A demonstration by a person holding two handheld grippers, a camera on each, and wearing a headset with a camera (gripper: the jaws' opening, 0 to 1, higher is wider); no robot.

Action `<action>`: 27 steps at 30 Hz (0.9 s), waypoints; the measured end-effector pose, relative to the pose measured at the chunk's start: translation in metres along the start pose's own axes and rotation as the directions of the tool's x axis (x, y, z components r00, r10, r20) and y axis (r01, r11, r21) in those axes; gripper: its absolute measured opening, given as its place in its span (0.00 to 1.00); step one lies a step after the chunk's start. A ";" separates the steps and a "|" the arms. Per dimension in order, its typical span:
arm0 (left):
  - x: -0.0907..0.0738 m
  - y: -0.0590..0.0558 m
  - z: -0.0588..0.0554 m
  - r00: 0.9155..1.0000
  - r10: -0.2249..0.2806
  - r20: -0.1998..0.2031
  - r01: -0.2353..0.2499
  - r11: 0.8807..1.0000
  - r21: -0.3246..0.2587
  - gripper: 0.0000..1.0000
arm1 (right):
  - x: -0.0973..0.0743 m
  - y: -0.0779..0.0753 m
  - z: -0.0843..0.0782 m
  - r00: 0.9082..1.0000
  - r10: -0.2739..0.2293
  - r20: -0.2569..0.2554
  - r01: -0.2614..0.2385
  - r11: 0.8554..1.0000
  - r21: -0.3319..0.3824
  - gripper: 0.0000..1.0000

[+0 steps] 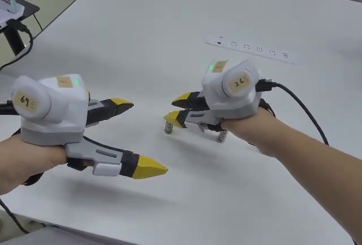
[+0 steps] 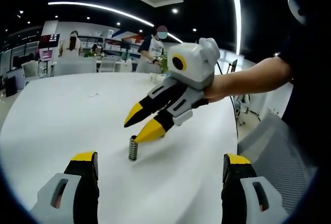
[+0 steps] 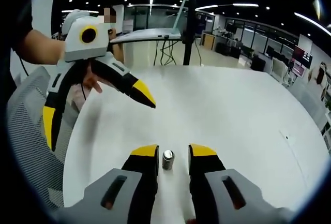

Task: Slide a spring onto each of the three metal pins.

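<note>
Spring-covered pin (image 1: 168,127) stands upright on the white bench (image 1: 141,30), just under and ahead of the lower tip of the right tongs (image 1: 178,110). Coil runs the visible height of the pin.

Right gripper view: the pin (image 3: 168,158) sits in the gap between the two yellow tips of the right tongs (image 3: 168,150). A sliver of bench shows on each side of it, so no contact seen. Jaws narrow, parted only a little wider than the pin, holding nothing.

Left gripper view: same pin (image 2: 133,148) stands just below the right tongs (image 2: 142,127), which angle down toward the bench from the right.

Second spring-covered pin (image 1: 222,136) is upright behind the right tongs, tucked at the edge of the right hand (image 1: 254,126). Partly hidden.

Left tongs (image 1: 137,136) are held off to the side of the right tongs, well apart from both pins. Jaws wide, nothing between them. Own view confirms it: tips of the left tongs (image 2: 159,159) are far apart with bare bench between. From the right gripper view, the left tongs (image 3: 98,115) hang spread above the bench edge.

Black cable (image 1: 302,109) trails from the back of the right tongs. White power strip (image 1: 251,48) lies on the bench, well beyond the right tongs.
</note>
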State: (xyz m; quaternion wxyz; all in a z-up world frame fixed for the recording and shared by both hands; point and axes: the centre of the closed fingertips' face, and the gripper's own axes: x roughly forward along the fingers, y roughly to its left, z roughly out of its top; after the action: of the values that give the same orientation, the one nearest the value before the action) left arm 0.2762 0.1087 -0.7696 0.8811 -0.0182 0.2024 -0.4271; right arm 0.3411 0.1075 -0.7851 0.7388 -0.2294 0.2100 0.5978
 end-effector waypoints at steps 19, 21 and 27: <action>0.005 -0.006 0.016 1.000 -0.010 0.011 0.010 1.000 0.013 0.98 | -0.066 0.012 -0.007 0.989 -0.049 0.143 0.034 0.994 0.104 0.53; 0.007 -0.008 0.019 1.000 -0.014 0.016 0.014 1.000 0.016 0.98 | -0.071 0.014 -0.013 0.987 -0.056 0.151 0.038 0.992 0.121 0.57; 0.010 -0.013 0.022 1.000 -0.026 0.011 0.026 0.999 0.027 0.98 | -0.086 0.018 -0.024 0.982 -0.073 0.175 0.044 0.985 0.165 0.67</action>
State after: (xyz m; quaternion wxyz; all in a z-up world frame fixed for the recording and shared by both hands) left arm 0.2803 0.0894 -0.7500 0.8767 -0.0115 0.1916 -0.4412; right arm 0.3058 0.0290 -0.7554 0.7882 -0.1201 0.1827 0.5753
